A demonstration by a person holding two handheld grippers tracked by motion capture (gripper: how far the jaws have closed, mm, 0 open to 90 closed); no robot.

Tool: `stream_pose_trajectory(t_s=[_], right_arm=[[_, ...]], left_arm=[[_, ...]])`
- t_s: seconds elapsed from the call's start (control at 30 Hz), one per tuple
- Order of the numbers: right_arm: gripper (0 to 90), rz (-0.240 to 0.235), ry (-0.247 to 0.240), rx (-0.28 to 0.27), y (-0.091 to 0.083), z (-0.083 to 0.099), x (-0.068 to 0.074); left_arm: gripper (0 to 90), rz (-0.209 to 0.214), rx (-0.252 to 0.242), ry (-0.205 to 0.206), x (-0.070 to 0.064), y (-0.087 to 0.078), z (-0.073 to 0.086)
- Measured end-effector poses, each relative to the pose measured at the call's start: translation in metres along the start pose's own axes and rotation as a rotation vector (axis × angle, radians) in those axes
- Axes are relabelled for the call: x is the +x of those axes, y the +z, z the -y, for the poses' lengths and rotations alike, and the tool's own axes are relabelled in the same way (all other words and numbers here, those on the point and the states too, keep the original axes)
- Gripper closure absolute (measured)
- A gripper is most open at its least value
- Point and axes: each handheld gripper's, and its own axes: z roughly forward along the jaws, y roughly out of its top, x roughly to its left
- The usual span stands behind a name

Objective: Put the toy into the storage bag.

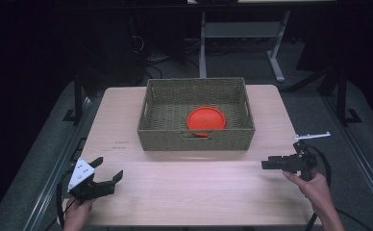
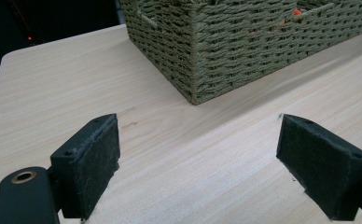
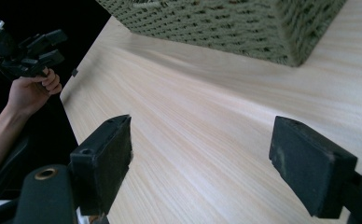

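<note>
Both tongs, left [image 1: 108, 169] and right [image 1: 265, 164], gape empty; high view alone reveals the basket's [image 1: 151, 126] orange, seemingly round lid [image 1: 206, 118].

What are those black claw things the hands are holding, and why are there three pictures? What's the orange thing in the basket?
Those claws are grippers: tools with two black jaws that pinch things. A person holds one in each hand. In the high view, taken by a camera above the table, the left gripper is at the lower left and the right gripper at the lower right. The other two pictures come from small cameras riding on each gripper, looking out past its own jaws. In both, the jaws stand wide apart with nothing between them, so nothing is held. On the wooden table stands a woven basket. Inside it lies a round orange dish, something like a plate or a lid. Both grippers are on the near side of the table, apart from the basket.
</note>
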Motion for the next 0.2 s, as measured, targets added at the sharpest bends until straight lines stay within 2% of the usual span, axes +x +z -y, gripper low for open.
stream_pose_trajectory(t_s=[0.1,0.2], right_arm=[[20.2,-0.004,0.013,-0.01,-0.002,0.006,-0.002],[20.0,-0.006,-0.001,-0.034,-0.003,0.012,0.002]], left_arm=[[12.7,-0.002,-0.003,-0.002,0.0,0.0,0.0],[12.7,-0.006,-0.01,-0.01,0.001,0.0,0.001]])
